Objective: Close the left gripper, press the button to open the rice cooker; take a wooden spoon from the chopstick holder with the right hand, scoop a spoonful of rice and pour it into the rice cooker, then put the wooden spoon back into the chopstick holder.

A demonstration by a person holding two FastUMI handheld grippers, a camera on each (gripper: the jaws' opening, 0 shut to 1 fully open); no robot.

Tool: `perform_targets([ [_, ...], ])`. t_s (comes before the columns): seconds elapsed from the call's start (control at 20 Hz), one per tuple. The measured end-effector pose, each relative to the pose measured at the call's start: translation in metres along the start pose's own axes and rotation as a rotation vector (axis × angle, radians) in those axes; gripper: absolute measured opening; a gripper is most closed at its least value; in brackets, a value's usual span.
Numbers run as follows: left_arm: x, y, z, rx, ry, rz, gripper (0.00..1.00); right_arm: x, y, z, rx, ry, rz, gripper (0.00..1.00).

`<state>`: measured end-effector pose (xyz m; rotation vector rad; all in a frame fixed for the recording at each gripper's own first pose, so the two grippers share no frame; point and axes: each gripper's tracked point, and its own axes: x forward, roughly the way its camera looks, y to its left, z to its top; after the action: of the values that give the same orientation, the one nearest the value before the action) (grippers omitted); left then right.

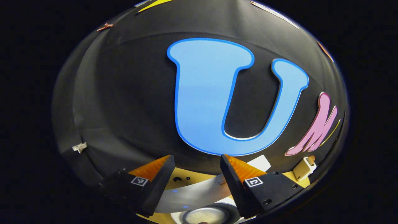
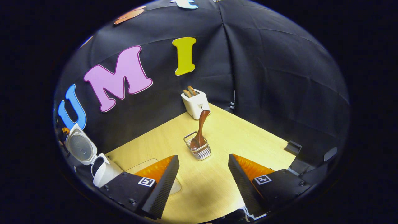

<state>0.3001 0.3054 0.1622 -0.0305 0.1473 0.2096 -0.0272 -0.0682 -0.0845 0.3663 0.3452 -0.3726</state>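
Gripper fingers of the right gripper (image 2: 203, 174) are seen spread wide apart and empty at the bottom of the right gripper view, aimed across the desk (image 2: 248, 140) at the chopstick holder (image 2: 199, 148), a small wire basket just above the centre of the frame. From it the wooden spoon (image 2: 200, 129) stands up, bowl down inside the basket and handle leaning toward the upper right, its tip overlapping the white toaster (image 2: 196, 104) that sits farther back against the wall. The rice cooker (image 2: 93, 160) is found at the lower left of that view with its lid already swung up, so fetching the spoon is judged to be the step in hand. A clean grasp would be favoured by bringing the open fingers either side of the upper handle, well above the basket rim, and closing squarely across it; the spoon is then best lifted along its own lean, since the light basket could be dragged or tipped otherwise. The left gripper (image 1: 197, 180) is likewise seen open and empty at the bottom of the left gripper view, held above the cooker's raised lid (image 1: 199, 193).
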Motion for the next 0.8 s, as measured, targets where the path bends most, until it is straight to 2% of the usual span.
perform_targets([
  [0.4, -0.048, -0.035, -0.035, -0.072, 0.107, -0.027, 0.97, 0.021, 0.023, -0.018, -0.041, 0.061, 0.098, 0.99],
  [0.65, -0.092, -0.06, -0.091, -0.109, 0.202, -0.049, 0.97, 0.033, 0.027, -0.032, -0.044, 0.108, 0.152, 0.99],
  [0.8, -0.111, -0.07, -0.125, -0.1, 0.204, -0.012, 0.96, 0.039, 0.028, -0.041, -0.045, 0.138, 0.181, 0.99],
])
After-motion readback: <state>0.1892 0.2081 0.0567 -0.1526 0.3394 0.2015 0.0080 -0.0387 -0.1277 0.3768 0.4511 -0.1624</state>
